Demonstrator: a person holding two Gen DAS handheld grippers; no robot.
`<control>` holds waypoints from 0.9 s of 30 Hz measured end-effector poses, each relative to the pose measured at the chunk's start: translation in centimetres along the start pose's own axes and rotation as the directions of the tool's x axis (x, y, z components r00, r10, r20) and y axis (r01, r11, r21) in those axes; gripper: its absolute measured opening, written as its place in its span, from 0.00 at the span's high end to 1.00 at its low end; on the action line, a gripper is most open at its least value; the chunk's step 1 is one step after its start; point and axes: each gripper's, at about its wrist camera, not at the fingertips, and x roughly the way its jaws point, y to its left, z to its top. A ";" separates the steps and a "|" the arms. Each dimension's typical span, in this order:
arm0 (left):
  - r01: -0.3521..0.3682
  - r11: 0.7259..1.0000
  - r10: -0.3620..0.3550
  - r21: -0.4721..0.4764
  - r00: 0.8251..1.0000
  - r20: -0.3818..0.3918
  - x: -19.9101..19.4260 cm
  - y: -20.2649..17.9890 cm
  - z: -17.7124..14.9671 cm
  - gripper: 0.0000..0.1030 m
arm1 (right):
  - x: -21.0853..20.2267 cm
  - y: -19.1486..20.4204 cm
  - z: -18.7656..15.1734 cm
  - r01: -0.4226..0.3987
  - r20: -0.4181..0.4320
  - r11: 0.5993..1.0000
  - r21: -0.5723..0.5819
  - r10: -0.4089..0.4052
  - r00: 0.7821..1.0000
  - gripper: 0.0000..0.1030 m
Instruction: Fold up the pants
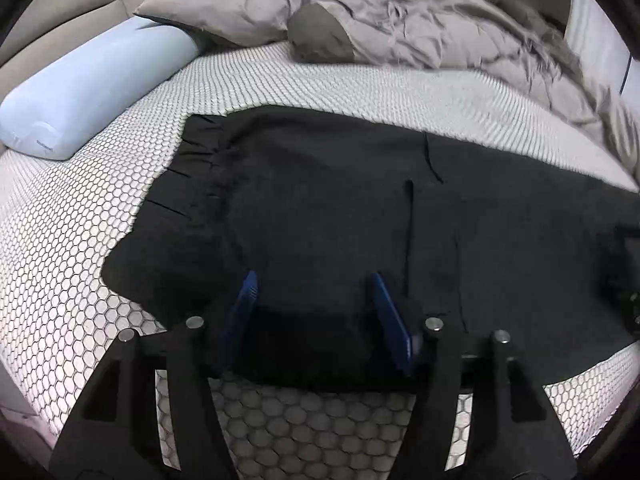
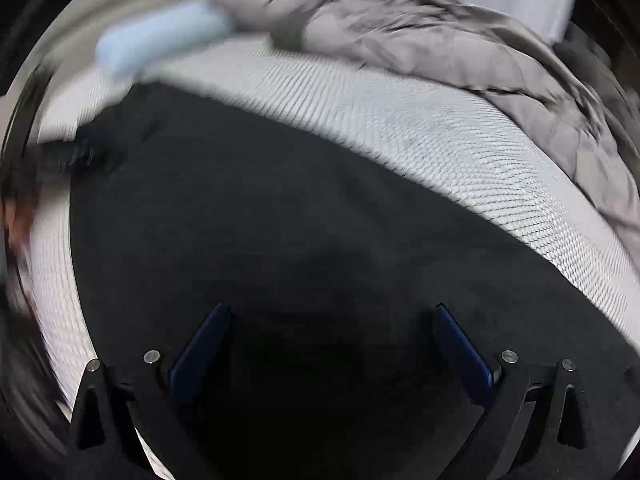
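Jaws wide on both: left gripper (image 1: pixel 314 312) and right gripper (image 2: pixel 332 344) hover over the cloth, nothing held. Black pants (image 1: pixel 360 220) lie spread flat on the bed (image 1: pixel 360 84), across its near side, gathered waistband (image 1: pixel 192 168) at the left. Judging by the drape: soft, light, limp knit, no stiffness, will sag and bunch if lifted at one point. Probably grippy rather than slick on the honeycomb cover. Best hold, I'd say: pinch a near edge with each gripper, waistband end and leg end, lift together. Right view is blurred, so detail there is poor. Blue bolster (image 1: pixel 92 92) and grey duvet (image 1: pixel 420 20) sit far side. No containers in view.
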 end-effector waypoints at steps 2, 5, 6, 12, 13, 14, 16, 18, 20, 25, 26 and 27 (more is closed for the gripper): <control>-0.018 0.999 0.018 -0.032 1.000 0.006 -0.2 0.8 0.0 0.44 | -0.6 -2.8 -2.0 -0.020 -0.021 0.999 0.040 0.021 1.000 0.01; -0.028 0.998 0.029 -0.052 1.000 0.008 -0.6 0.8 0.0 0.44 | -1.5 -9.1 -6.5 0.098 -0.095 0.988 0.118 -0.087 0.992 0.00; -0.040 0.998 0.040 -0.050 0.999 0.009 -0.4 0.7 0.4 0.44 | -1.9 -11.1 -8.1 0.112 -0.110 0.981 0.162 -0.094 0.989 0.00; 0.005 0.999 -0.001 -0.041 0.994 0.106 -3.4 -3.3 4.2 0.28 | -7.3 -18.1 -13.9 0.089 -0.018 0.864 0.496 -0.092 0.996 0.00; 0.049 0.998 -0.045 -0.025 0.990 0.133 -4.1 -4.7 4.5 0.17 | -8.0 -17.5 -13.7 0.048 0.030 0.868 0.495 -0.073 0.997 0.00; 0.103 0.995 -0.102 0.004 0.982 0.158 -4.7 -6.6 4.6 0.11 | -8.3 -16.5 -13.1 0.026 0.064 0.883 0.469 -0.063 0.996 0.00; 0.203 0.976 -0.213 0.080 0.963 0.163 -4.8 -11.0 4.6 0.00 | -8.1 -13.9 -11.6 0.032 0.087 0.913 0.406 -0.074 0.993 0.00; 0.251 0.955 -0.269 0.157 0.957 0.108 -3.5 -15.0 4.5 0.00 | -6.6 -11.6 -10.3 0.023 0.079 0.933 0.358 -0.054 0.995 0.00; 0.251 0.939 -0.261 0.235 0.965 0.012 -1.4 -18.8 4.1 0.00 | -4.6 -9.9 -9.2 -0.006 0.050 0.953 0.302 -0.009 0.999 0.00; 0.065 0.965 -0.041 0.256 0.994 -0.100 4.6 -20.0 3.7 0.03 | -2.9 -8.8 -9.1 0.041 0.009 0.975 0.220 -0.044 0.999 0.00; 0.059 0.970 -0.039 0.236 0.995 -0.088 4.8 -19.2 3.8 0.03 | -3.1 -9.2 -9.6 0.056 0.002 0.972 0.227 -0.058 0.998 0.00; 0.053 0.976 -0.036 0.209 0.996 -0.082 5.0 -18.3 3.9 0.03 | -3.2 -9.6 -10.1 0.080 -0.004 0.970 0.231 -0.081 0.997 0.00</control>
